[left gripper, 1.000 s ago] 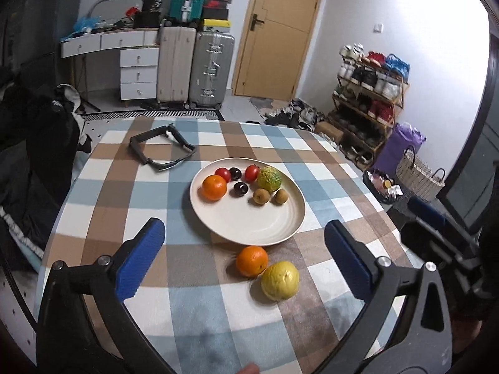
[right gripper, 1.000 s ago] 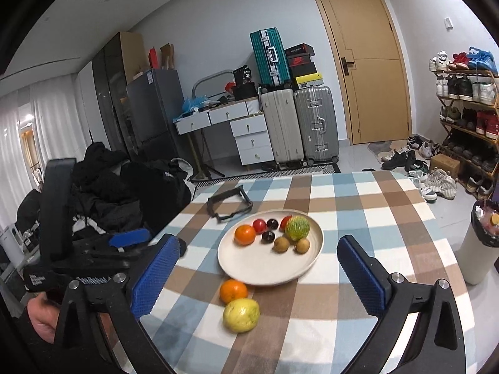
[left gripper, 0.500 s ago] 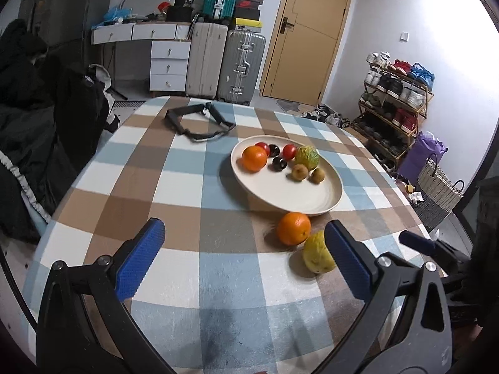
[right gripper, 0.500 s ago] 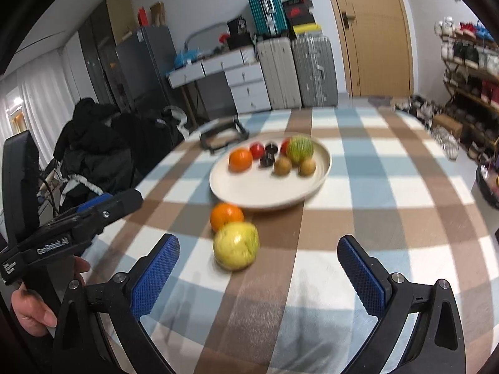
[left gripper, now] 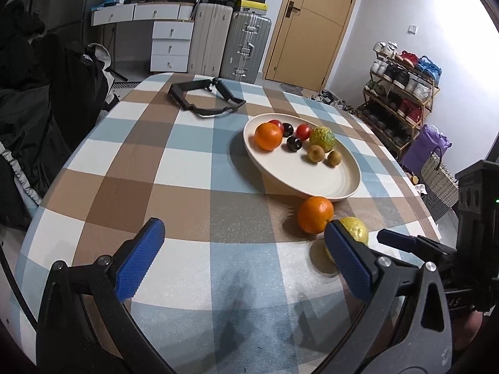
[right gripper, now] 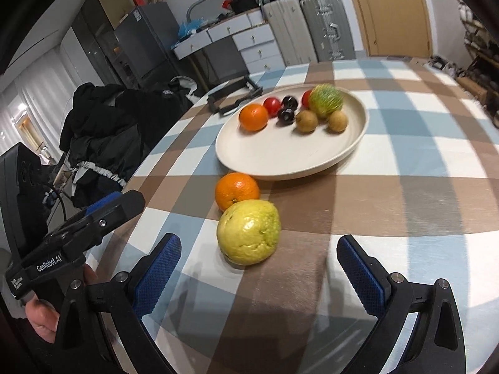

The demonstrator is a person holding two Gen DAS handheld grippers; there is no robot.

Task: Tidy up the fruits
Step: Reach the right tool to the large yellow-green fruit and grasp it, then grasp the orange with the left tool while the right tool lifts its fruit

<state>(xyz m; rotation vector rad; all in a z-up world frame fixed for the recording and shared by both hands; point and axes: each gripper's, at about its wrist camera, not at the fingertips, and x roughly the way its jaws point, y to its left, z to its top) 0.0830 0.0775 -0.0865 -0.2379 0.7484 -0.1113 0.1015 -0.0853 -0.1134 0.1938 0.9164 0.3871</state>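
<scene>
The cream plate sits mid-worktop on a blue, brown and white checked cloth. On the plate's far half lie an orange, two red tomatoes, two dark plums, a green-and-red bumpy fruit and two brown kiwis. Just outside the plate's near rim rests a second orange, and touching that orange on the side away from the plate is a yellow guava.

The right tongs are spread wide and hold nothing; their blue pads flank the space just short of the guava, not touching it. The left tongs are also wide and hold nothing, low over bare cloth on the near side of the plate; in the left wrist view their right pad hides part of the guava.

Beyond the plate, toward the far edge of the worktop, lies a black folding frame.
</scene>
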